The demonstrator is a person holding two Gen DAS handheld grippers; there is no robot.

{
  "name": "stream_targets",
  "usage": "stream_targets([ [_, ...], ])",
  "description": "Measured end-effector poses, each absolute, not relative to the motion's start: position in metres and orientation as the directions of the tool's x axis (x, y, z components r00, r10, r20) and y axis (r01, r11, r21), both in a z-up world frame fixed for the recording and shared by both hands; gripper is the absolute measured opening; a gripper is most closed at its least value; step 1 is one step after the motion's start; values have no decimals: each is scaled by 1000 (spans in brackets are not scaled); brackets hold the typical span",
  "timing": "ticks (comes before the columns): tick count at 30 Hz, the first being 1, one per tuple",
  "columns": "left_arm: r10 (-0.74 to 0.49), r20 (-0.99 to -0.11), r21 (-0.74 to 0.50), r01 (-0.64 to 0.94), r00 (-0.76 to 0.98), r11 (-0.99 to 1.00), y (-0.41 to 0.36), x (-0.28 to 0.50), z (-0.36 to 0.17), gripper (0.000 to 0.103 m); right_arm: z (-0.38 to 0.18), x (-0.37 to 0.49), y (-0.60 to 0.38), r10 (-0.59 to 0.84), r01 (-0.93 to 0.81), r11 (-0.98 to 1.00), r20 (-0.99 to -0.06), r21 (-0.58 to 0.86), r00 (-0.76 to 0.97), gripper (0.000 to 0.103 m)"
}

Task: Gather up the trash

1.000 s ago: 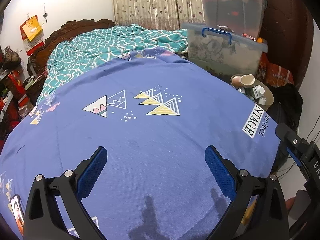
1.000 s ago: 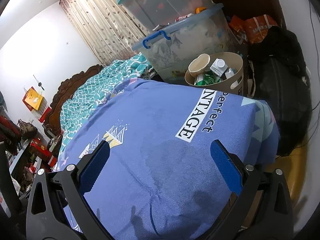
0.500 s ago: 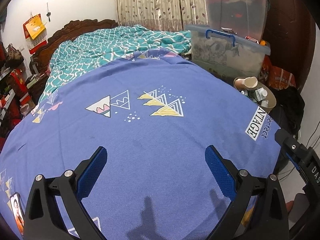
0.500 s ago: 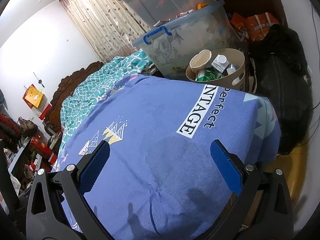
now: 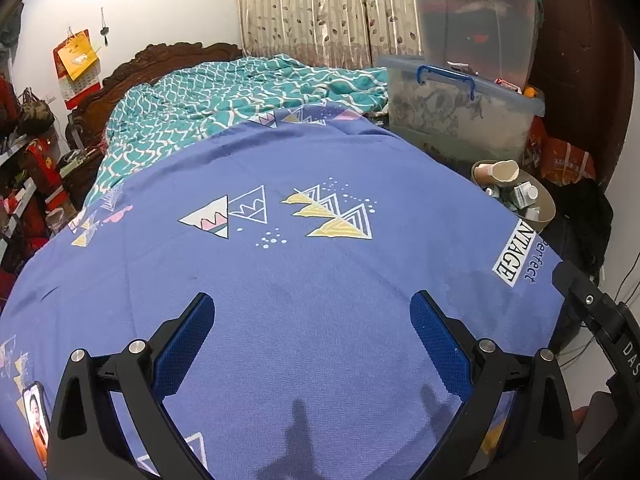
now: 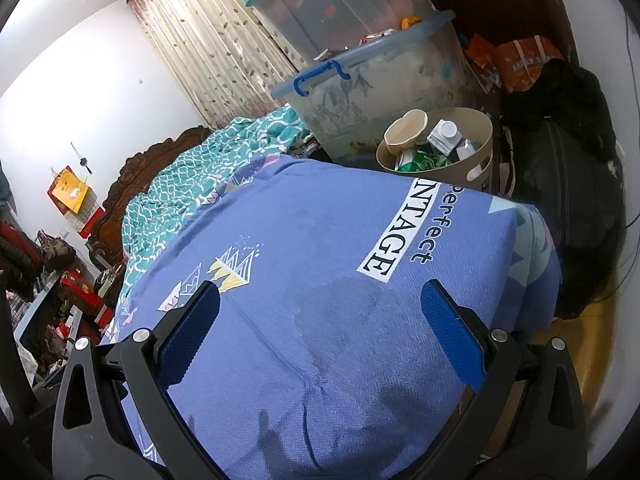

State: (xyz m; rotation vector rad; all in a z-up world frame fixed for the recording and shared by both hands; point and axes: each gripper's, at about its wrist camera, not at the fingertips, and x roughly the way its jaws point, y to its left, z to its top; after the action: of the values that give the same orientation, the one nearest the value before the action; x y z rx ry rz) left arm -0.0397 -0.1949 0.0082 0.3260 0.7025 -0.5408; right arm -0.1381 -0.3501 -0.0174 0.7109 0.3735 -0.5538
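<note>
I hold both grippers, left (image 5: 312,340) and right (image 6: 320,328), spread and empty; the beige bin (image 6: 478,166) of cartons sits well beyond the bed corner.

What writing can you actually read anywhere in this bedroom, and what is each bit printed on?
"perfect": blue bedsheet, beside the white label.
"NTAGE": white label on that sheet; its first letters are cut off by the fold.
"DAS": black gripper body at the right edge of the left wrist view; the rest is out of frame.
Orange bags, wall calendar, cartons in the bin: print too small or blurred.
</note>
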Motion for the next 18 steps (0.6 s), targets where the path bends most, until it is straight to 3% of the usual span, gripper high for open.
stream_targets([
  [18,-308,-676,149,534,669,832,-193,-40,9,94,-17,-138,-349,-345,592,624,-501,509,794,99],
])
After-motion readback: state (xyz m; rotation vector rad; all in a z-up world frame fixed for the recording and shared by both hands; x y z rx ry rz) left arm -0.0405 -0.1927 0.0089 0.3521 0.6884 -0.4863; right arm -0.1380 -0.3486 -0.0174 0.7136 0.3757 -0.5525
